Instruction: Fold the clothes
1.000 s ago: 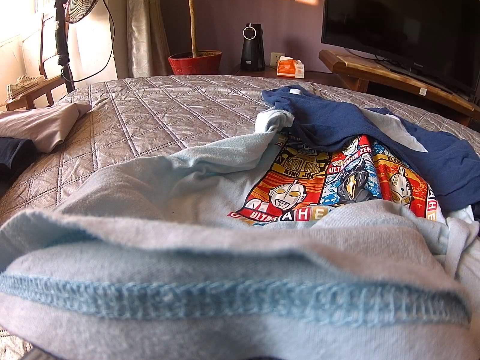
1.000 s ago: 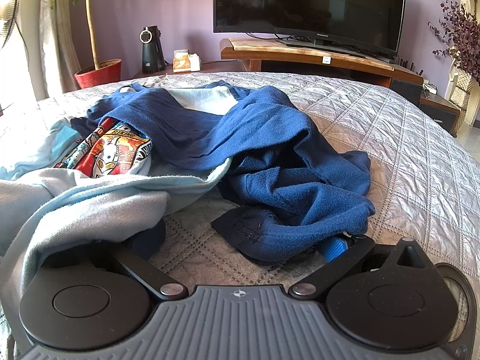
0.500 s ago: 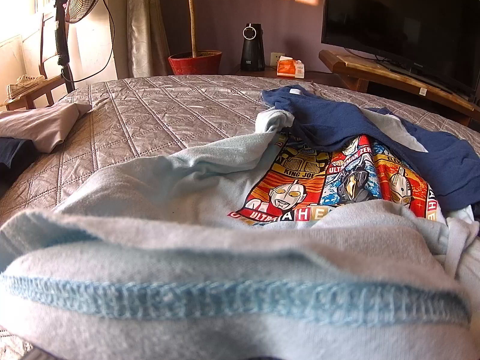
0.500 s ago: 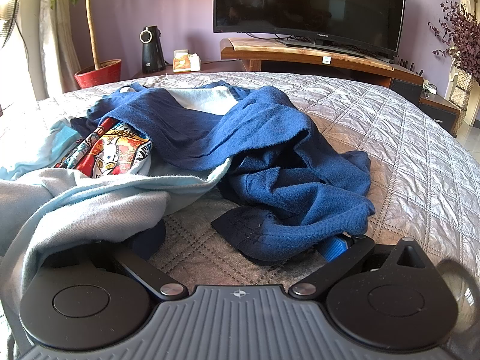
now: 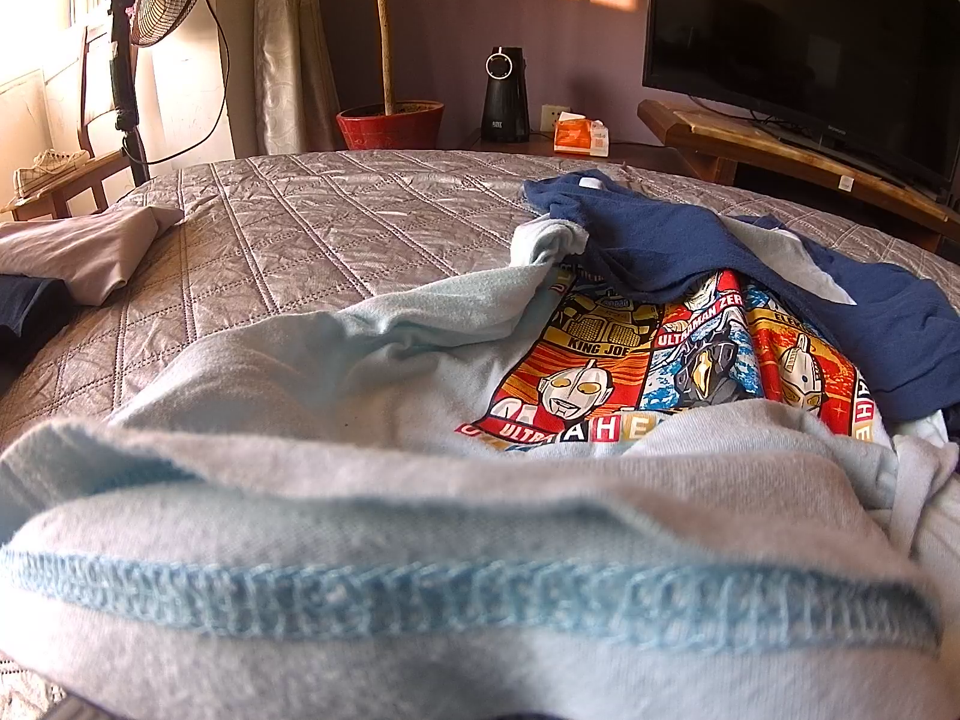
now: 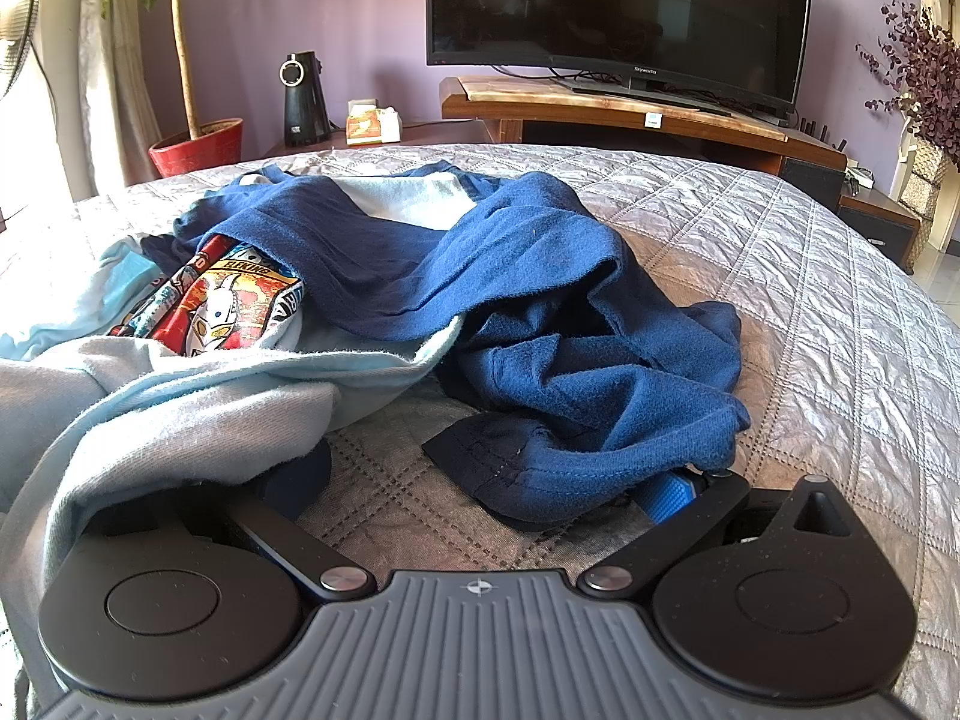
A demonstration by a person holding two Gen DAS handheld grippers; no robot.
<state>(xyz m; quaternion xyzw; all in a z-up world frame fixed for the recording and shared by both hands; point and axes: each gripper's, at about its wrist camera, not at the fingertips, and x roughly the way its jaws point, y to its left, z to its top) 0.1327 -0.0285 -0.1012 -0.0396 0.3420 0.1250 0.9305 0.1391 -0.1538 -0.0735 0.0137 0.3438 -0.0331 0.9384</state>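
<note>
On the bed, the light blue shirt smothers the left gripper, its fingers unreadable, while the right gripper gapes beneath both garments, so lifting may drag the tangled navy garment along.

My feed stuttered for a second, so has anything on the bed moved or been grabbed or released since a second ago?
Nothing visibly changed. The light blue shirt still drapes over the left camera, hiding that hand-held gripper. The right hand-held gripper stays open and low on the bedspread, one finger under the light blue shirt, the other under the hem of the navy garment. Neither garment has shifted.
</note>
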